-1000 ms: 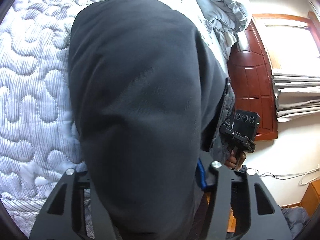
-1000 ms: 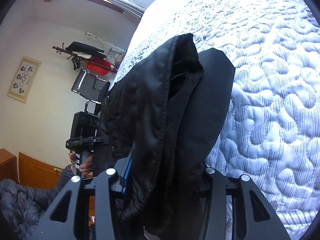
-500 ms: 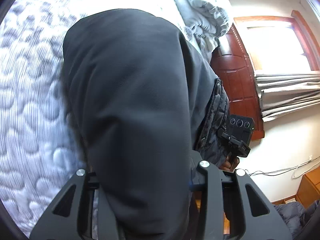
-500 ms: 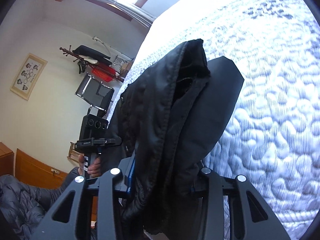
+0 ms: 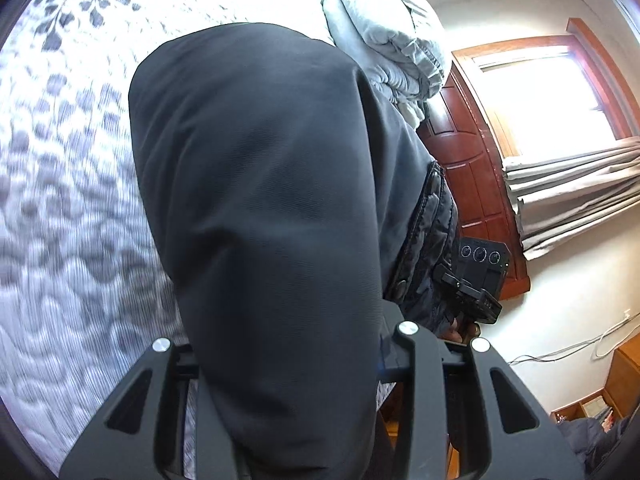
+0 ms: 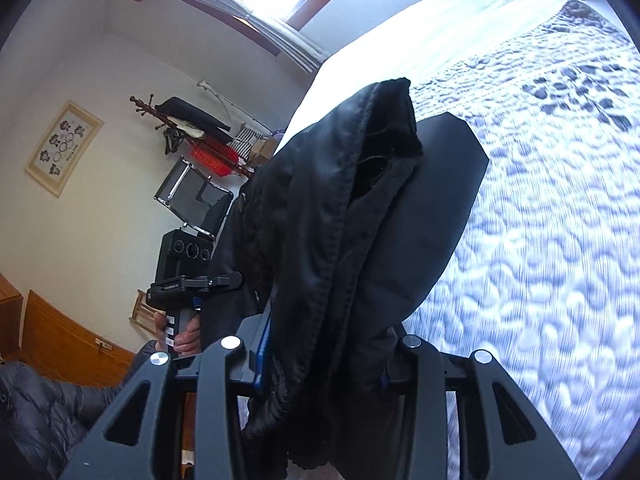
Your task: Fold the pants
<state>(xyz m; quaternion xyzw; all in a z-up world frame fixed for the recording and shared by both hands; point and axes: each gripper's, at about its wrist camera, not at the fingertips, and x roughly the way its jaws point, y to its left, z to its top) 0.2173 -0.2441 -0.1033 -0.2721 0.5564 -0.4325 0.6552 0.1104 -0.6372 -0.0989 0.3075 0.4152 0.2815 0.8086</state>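
over the last second both views have swung upward: more of the window and walls shows, less of the pale quilted bedspread [image 5: 72, 240], and the cloth sits higher in front of each camera. i read that as a lift, the garment being raised off the bed for a fold or a shake-out, so the folding looks to be at an early or middle step

the left gripper [image 5: 288, 360] has its jaws closed tight on the dark charcoal smooth-woven pants [image 5: 260, 200], which fill the gap between them and bulge forward and up, well beyond the tips. the right gripper [image 6: 324, 356] is likewise clamped on the same pants, here a rumpled black bunch with a stitched seam edge rising straight ahead of the jaws, a flat panel leaning off to their right side

the fabric looks thick and soft, hanging in rounded folds. whether its lower end touches the bedspread beyond the jaws i cannot tell. each view catches the other handheld unit off to its inner side, gripped by a bare hand [image 6: 180, 332]
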